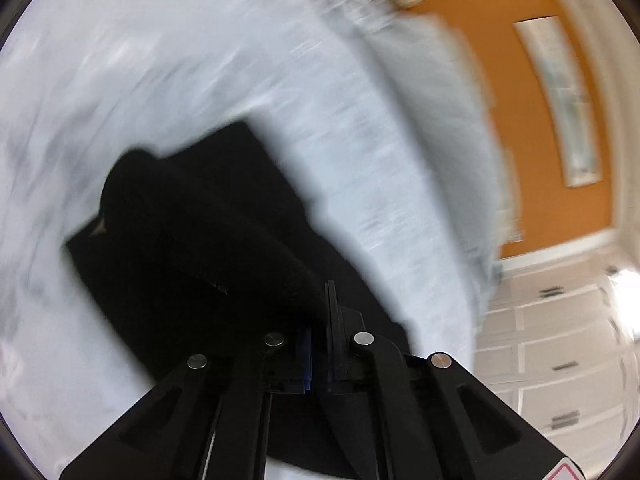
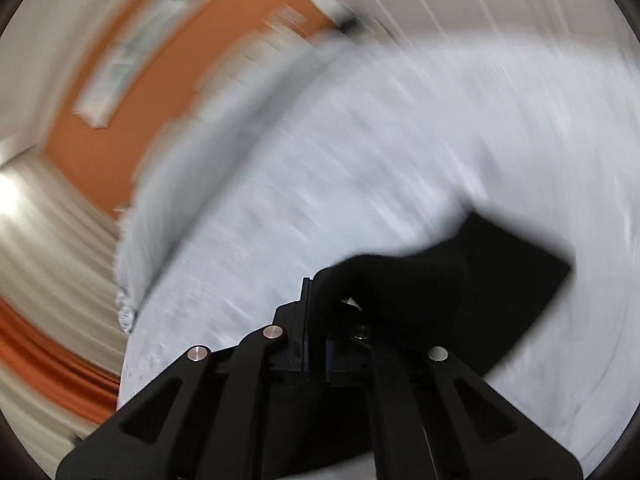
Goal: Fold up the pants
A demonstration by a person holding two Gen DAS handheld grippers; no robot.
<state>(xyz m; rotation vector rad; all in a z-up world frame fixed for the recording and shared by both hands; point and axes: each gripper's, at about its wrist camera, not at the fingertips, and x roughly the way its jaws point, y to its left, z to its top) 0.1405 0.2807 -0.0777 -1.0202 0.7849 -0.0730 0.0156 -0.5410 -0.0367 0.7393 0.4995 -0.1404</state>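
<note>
Both tongs clamped on the black pants (image 1: 192,232): left tongs (image 1: 320,320) pinch one edge, right tongs (image 2: 316,312) another, it seems through blur, cloth draped over the white bed (image 1: 168,72).

the left wrist view looks forward along its own fingers and steeply down at the white bed (image 1: 192,80), close above it; the bed fills the left and middle, an orange wall (image 1: 520,128) runs down the right edge; the right wrist view sits equally close, tilted the other way, with the orange wall (image 2: 160,120) upper left and the bed (image 2: 400,160) to the right; both are motion-blurred; both share the bed, the wall and the black pants (image 1: 192,248) (image 2: 480,280).
</note>
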